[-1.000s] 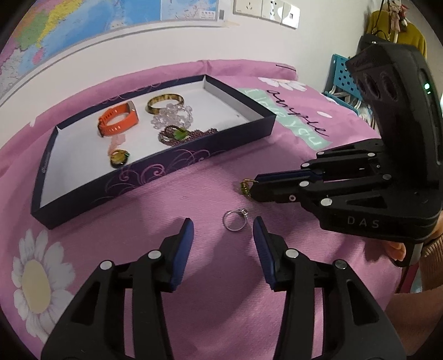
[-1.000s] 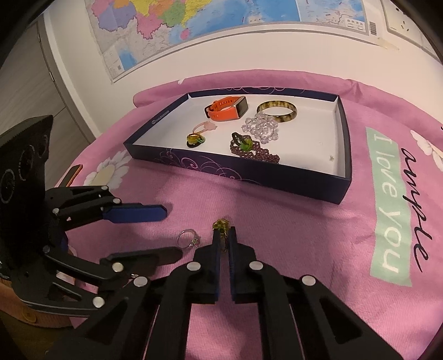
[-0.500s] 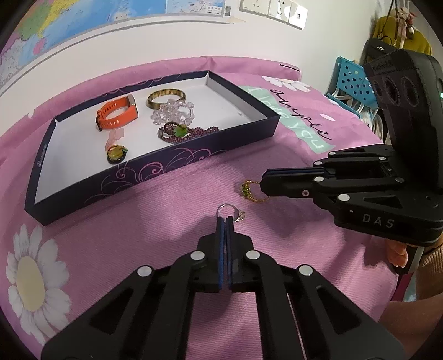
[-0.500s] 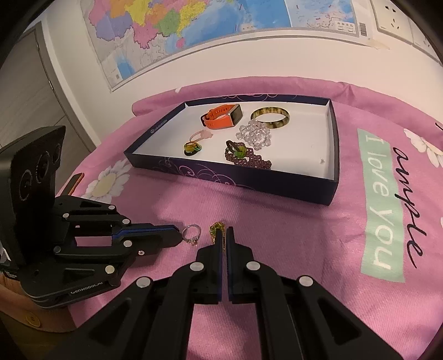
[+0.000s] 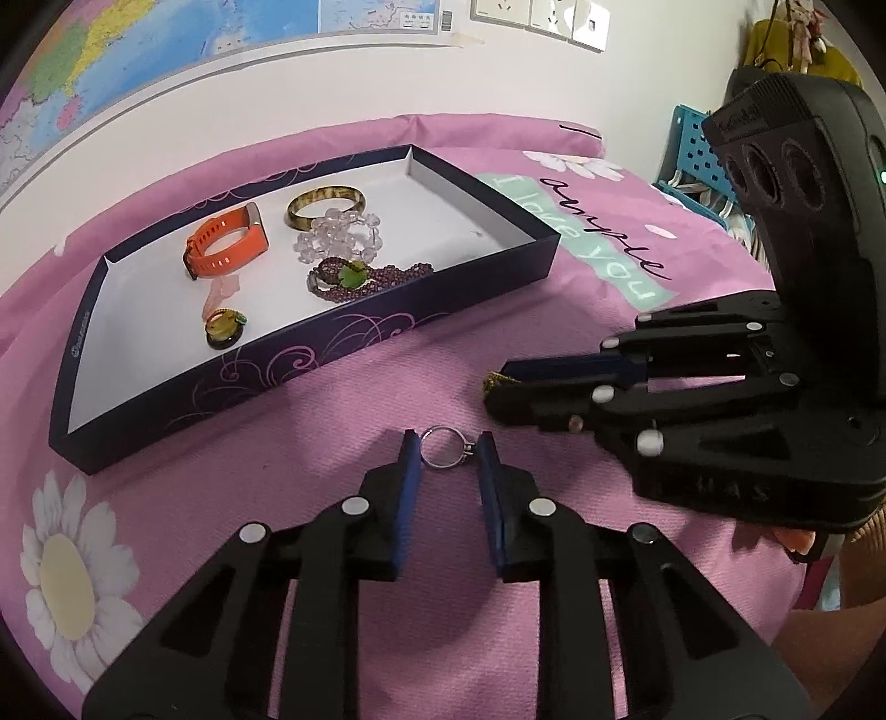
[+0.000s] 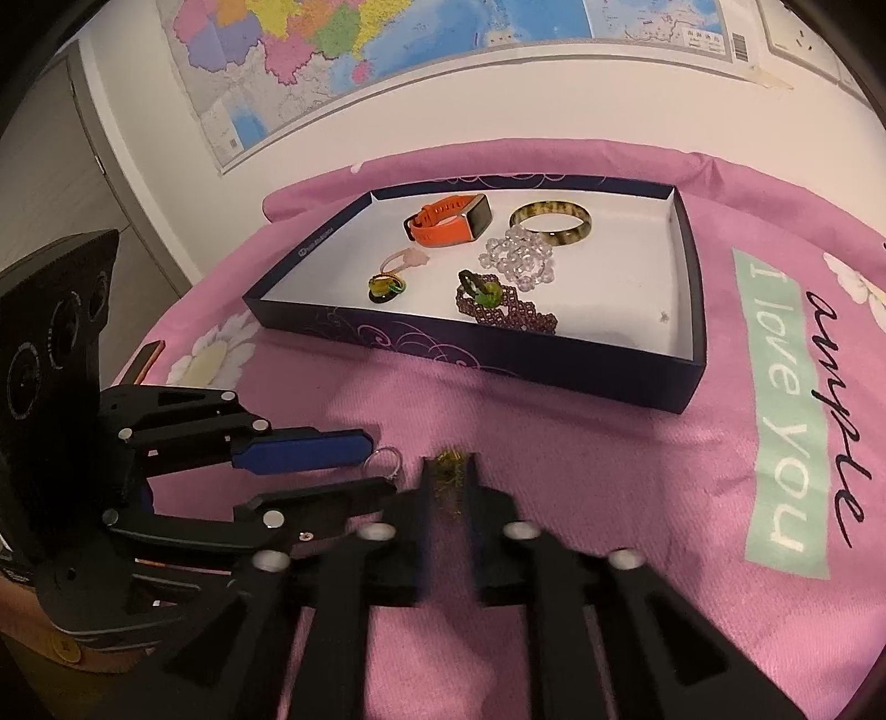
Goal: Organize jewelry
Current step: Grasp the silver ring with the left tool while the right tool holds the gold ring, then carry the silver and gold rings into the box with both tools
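readable text: "i love you" in white on a mint-green strip (image 6: 789, 404) printed on the pink cloth (image 6: 581, 471), black cursive "ample" just beside it. wall map (image 6: 443, 50) labels too small to read. logo on the dark box (image 6: 310, 246) illegible.

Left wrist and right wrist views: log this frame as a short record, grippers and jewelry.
Left gripper: jaws just opened; silver ring between tips, contact unclear
Right gripper: shut on small gold chain
Jewelry box: holds orange watch, amber bangle, crystal bracelet, purple beaded bracelet
Surface: pink cloth
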A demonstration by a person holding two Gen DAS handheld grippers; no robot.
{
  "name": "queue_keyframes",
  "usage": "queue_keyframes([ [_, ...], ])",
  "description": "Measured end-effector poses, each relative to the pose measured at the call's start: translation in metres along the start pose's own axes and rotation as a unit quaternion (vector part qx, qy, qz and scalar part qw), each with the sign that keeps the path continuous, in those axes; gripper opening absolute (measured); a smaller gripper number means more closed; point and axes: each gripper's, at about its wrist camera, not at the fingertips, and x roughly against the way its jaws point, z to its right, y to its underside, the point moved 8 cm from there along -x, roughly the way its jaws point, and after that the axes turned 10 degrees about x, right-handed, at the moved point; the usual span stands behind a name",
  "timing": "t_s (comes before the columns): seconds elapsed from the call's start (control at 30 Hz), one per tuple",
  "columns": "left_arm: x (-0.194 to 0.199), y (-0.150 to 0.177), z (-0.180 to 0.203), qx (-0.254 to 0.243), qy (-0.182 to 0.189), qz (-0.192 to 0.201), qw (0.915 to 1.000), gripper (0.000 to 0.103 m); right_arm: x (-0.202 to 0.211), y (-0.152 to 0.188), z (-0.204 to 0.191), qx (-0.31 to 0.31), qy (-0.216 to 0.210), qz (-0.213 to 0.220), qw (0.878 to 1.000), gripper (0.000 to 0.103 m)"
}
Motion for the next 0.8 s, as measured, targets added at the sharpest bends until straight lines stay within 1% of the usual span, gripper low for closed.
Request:
queue_keyframes([
  [0.13,0.002,0.001,-0.001,0.003,0.001,0.004,1.0,0.02,0.004,-0.001,0.002,0.001,0.004,0.008,1.0,0.001],
  [0.17,0.003,0.0,-0.001,0.004,0.002,0.005,1.0,0.011,0.005,-0.002,0.002,0.0,0.003,0.011,1.0,0.001],
  [0.2,0.003,0.0,-0.001,0.006,0.005,0.006,1.0,0.007,0.007,-0.002,0.002,-0.001,0.002,0.013,1.0,0.001],
  [0.43,0.011,0.0,-0.011,0.028,0.016,0.012,0.9994,0.006,0.019,-0.007,0.002,-0.006,0.001,0.032,0.999,0.001],
  [0.6,0.016,0.002,-0.019,0.035,0.011,0.017,0.9992,0.006,0.021,-0.007,0.003,-0.012,-0.001,0.035,0.999,0.001],
  [0.8,0.031,-0.001,-0.03,0.045,0.004,0.033,0.9984,0.006,0.024,-0.011,0.0,-0.009,-0.005,0.042,0.999,0.001],
])
